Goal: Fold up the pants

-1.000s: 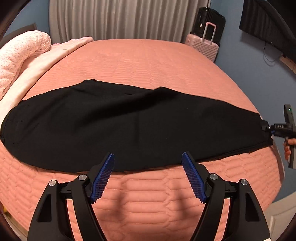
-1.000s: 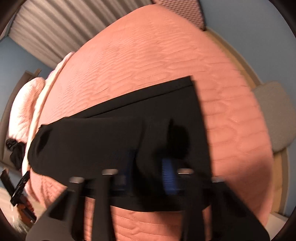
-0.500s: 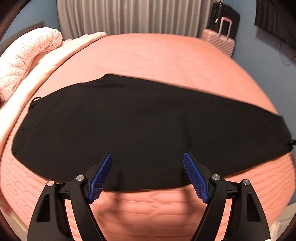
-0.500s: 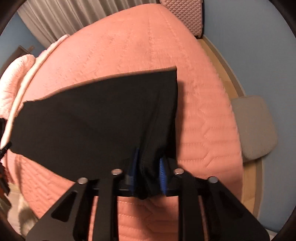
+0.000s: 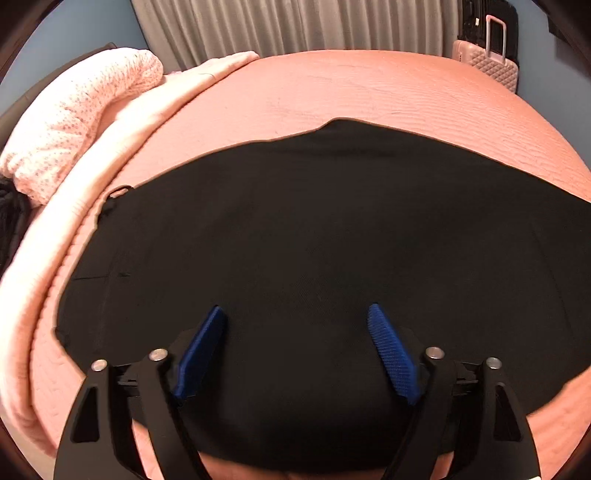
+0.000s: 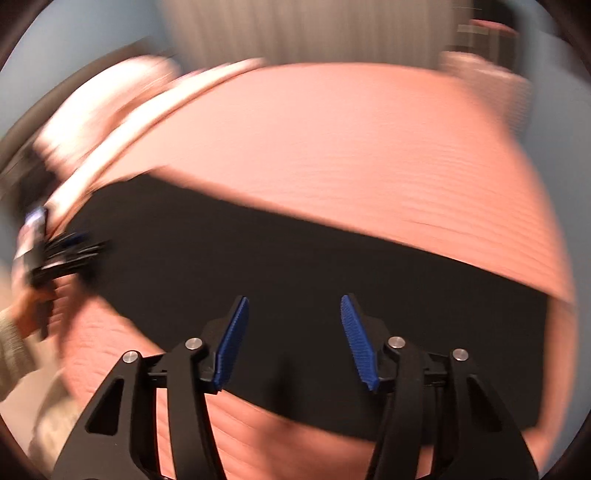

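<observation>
Sprawling matte black pants (image 5: pixel 314 240), quilted bedspread (image 5: pixel 369 92)

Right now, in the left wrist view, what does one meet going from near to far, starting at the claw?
Left claw, open → black pants lying spread flat → bare pink bedspread → grey curtain behind the bed.
</observation>
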### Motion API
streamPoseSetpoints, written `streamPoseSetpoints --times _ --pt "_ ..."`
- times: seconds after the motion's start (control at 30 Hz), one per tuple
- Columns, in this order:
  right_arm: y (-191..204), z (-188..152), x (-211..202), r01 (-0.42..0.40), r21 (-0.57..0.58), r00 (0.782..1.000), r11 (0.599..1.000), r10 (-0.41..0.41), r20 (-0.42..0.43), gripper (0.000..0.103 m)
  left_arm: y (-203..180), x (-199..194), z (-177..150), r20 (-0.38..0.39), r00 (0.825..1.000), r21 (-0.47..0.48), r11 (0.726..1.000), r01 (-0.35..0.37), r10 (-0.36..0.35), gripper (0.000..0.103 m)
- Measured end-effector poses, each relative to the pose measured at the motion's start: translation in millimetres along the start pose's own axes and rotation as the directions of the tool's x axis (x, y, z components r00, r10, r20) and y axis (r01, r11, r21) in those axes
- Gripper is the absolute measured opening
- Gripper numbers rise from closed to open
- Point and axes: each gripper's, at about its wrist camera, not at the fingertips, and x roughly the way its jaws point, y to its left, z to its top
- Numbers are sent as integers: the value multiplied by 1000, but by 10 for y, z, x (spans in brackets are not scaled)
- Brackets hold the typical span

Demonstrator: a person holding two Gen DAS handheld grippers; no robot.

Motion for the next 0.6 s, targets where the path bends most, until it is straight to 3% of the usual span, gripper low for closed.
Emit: streamPoseSetpoints --times 0.1,0.2,0.27,0.37,0.43,0.5,0.53,0.57,0.6 --pt "684 509 687 -96 -150 995 984 91 -39 47 130 146 57 32 1000 4 1000 -2 1 98" --pt "1039 1080 1296 -168 -155 985 974 160 -61 46 325 235 204 32 999 -39 998 46 -44 98" --pt "1185 1358 1607 -215 -137 975 967 204 -89 48 483 173 274 55 998 -48 999 -8 11 95" --pt "1388 1578 1906 -267 -203 959 942 238 -155 48 768 3 200 69 997 -54 998 -12 15 95" --pt "1563 1635 2155 -240 -272 961 932 189 -201 46 961 -73 77 65 998 -66 998 -10 15 95" --pt "1427 1767 2310 -263 -230 957 937 223 -186 36 1150 -41 -46 42 997 -41 997 -59 61 95" --pt "1317 1887 2383 -241 -179 961 954 208 -182 8 1202 -26 -72 39 996 -29 996 -84 85 95" --pt "1219 1999 2454 -237 -117 960 964 214 -182 0 1275 -31 -90 46 993 -29 994 -103 104 95" --pt "1160 2075 2466 -238 -68 960 969 223 -169 0 1325 -66 -94 55 993 -43 994 -103 106 95"
